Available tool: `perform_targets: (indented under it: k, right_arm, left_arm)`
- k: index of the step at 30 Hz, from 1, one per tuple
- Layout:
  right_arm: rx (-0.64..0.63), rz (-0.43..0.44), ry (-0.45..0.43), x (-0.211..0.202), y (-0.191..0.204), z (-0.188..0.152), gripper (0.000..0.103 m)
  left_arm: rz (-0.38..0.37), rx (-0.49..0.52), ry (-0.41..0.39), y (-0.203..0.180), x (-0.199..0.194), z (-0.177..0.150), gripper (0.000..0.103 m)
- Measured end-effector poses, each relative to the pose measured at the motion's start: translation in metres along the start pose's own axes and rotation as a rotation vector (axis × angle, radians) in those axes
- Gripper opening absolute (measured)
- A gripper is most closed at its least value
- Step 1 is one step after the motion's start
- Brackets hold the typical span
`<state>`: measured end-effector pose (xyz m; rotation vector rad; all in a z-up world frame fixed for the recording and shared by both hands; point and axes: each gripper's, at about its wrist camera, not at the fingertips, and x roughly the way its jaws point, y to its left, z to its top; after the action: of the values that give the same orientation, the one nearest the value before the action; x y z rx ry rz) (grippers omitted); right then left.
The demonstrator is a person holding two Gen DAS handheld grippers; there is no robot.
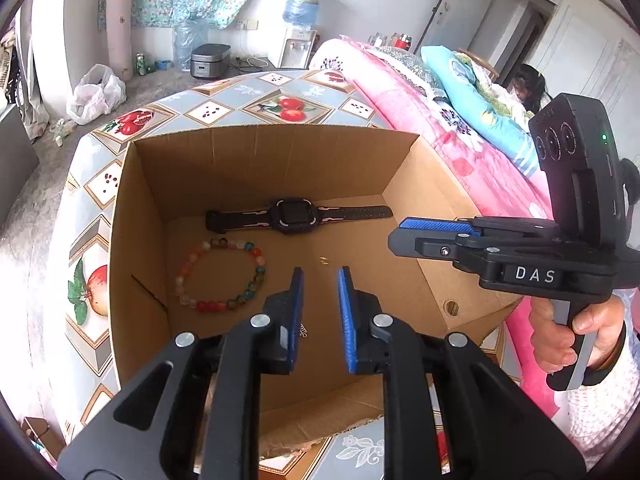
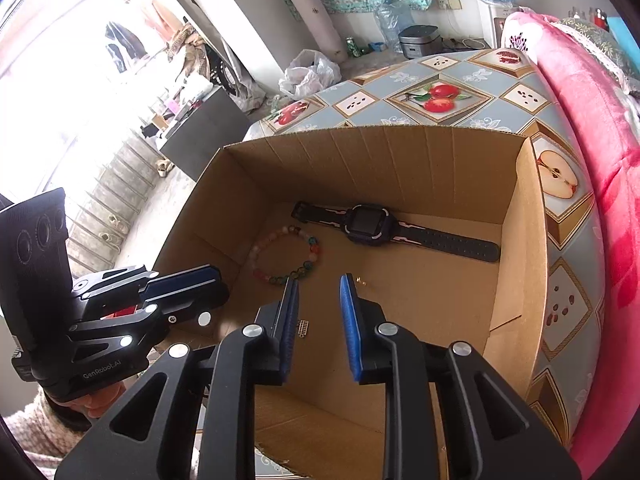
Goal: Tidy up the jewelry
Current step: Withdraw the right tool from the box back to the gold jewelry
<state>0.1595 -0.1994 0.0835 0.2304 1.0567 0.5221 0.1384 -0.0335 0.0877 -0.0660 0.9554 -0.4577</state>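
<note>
1. One table [image 1: 256, 92] with a fruit-pattern cloth stands beside one bed with a pink blanket [image 1: 404, 100]. It carries one open cardboard box [image 1: 280, 156].
2. The box has its top open, and all the jewelry lies on its floor. I count four pieces there.
3. One dark watch [image 1: 294, 216] lies flat near the far wall of the box. Its strap is stretched out straight, and its long axis runs along that wall, from left to right in the left wrist view. The face looks upward.
4. One bracelet of coloured beads [image 1: 222, 276] lies flat as a round ring, just in front of the left end of the watch strap, apart from it.
5. One small pale trinket with a ladder-like shape [image 2: 303, 328] lies on the floor near the front, its long axis pointing toward the far wall.
6. One tiny gold piece [image 2: 361, 280] lies near the middle of the floor; its form is too small to tell.
7. There are two grippers. The left gripper [image 1: 320, 276] hangs over the box with its jaws a narrow gap apart, nothing between them.
8. The right gripper [image 2: 320, 280] is the same: a narrow gap, holding nothing. Both point downward into the box.
</note>
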Motion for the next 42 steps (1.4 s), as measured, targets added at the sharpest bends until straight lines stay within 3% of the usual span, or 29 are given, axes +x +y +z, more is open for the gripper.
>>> perform_targets:
  k: [10,17,20,24,29,35,42]
  right_arm:
    - [-0.012,0.039,-0.159,-0.068,0.004,-0.03,0.022]
    - [0.013,0.076,-0.269,-0.116,-0.008,-0.087,0.022]
    - [0.045,0.101,-0.299,-0.126,-0.016,-0.119,0.022]
    - [0.154,0.109,-0.268,-0.114,-0.035,-0.159,0.022]
    - [0.246,-0.039,-0.141,-0.065,-0.057,-0.189,0.022]
    - [0.203,-0.142,-0.112,-0.033,-0.055,-0.196,0.021]
    - [0.196,-0.123,-0.101,-0.02,-0.057,-0.202,0.021]
  left_arm:
    - [-0.044,0.033,-0.131,-0.006,-0.046,-0.028,0.02]
    - [-0.107,0.088,-0.225,-0.015,-0.077,-0.07,0.021]
    - [-0.136,0.115,-0.24,-0.022,-0.083,-0.088,0.027]
    - [-0.188,0.17,-0.202,-0.039,-0.075,-0.112,0.03]
    - [-0.192,0.211,-0.084,-0.064,-0.03,-0.136,0.03]
    - [-0.068,0.339,-0.038,-0.095,0.019,-0.153,0.03]
    - [-0.024,0.408,-0.05,-0.109,0.043,-0.148,0.019]
